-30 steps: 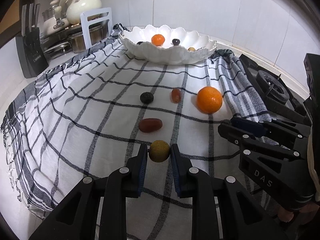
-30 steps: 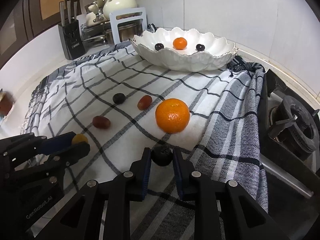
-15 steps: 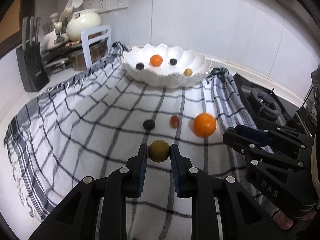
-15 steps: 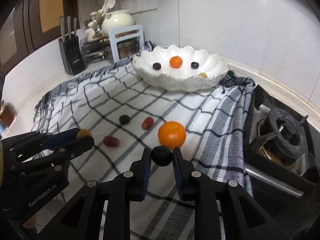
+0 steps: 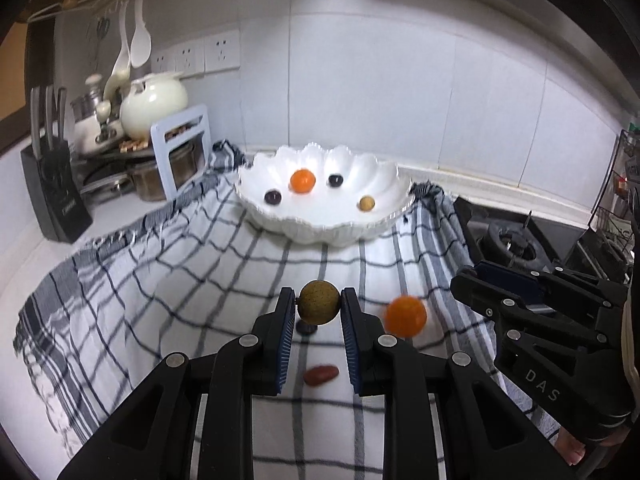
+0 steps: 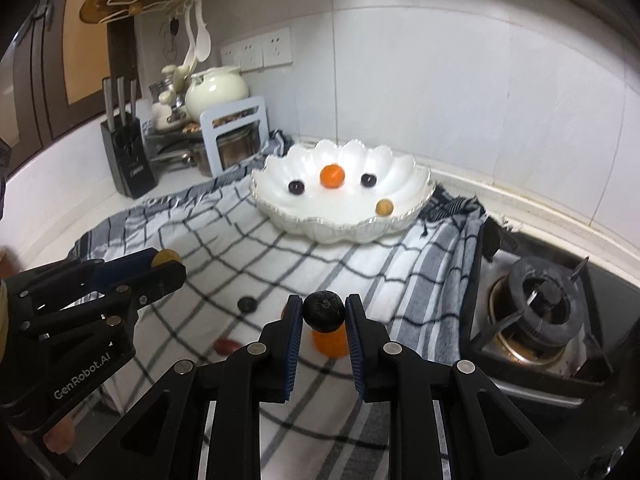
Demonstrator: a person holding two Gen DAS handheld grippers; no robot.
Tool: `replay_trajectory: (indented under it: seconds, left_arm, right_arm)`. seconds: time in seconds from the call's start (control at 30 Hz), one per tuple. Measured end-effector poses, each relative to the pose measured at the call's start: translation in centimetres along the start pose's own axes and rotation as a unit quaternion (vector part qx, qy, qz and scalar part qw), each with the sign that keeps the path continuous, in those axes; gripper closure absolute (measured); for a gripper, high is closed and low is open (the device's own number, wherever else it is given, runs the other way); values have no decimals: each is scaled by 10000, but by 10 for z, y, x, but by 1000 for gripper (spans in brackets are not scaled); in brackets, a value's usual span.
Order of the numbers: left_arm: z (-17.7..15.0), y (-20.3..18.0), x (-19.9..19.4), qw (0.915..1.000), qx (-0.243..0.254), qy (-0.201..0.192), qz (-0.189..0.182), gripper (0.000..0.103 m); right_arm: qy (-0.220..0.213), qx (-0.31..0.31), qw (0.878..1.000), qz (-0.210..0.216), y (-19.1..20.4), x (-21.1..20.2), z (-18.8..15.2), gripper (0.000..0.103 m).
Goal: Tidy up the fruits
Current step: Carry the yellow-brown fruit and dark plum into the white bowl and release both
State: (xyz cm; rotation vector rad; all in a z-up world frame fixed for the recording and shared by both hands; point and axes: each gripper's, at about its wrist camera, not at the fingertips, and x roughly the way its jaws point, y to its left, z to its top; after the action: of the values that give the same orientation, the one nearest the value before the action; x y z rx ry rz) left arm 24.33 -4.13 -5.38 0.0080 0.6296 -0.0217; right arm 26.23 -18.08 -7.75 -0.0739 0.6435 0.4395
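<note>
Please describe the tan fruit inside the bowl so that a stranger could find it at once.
Find the white scalloped bowl at the far end of the checked cloth. Four small fruits lie inside. The tan fruit sits alone near the right rim, paler than the small orange and the two dark fruits beside that.

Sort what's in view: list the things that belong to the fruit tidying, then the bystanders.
Job: left gripper holding tan fruit; right gripper holding black fruit; orange; red fruit; white bowl.

Bystanders: knife block; gas burner; teapot.

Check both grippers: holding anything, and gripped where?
Left gripper pinches the brownish-yellow round fruit across its sides at the fingers' tips. Right gripper pinches the black round fruit likewise.
</note>
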Motion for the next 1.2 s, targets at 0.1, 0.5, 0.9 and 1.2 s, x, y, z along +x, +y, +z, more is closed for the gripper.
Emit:
replay_trajectory:
  seconds: [0.1, 0.5, 0.9, 1.2]
  left_arm:
    - [9, 3, -1, 9999, 55, -106, -40, 79]
    - [49, 22, 6, 9984, 243, -481, -145, 79]
    - [90, 36, 33, 9980, 278, -564, -75, 79]
    - [119, 43, 77, 9988, 283, -380, -92, 79]
  right_arm:
    - [-102, 45, 9999, -66, 2, -2, 8, 80]
    - [-496, 227, 9978, -384, 5, 5, 46, 80]
    - [-657, 267, 9956, -609, 1, 36, 84, 80]
    - [-532, 291, 9948, -824, -15, 70, 110, 80]
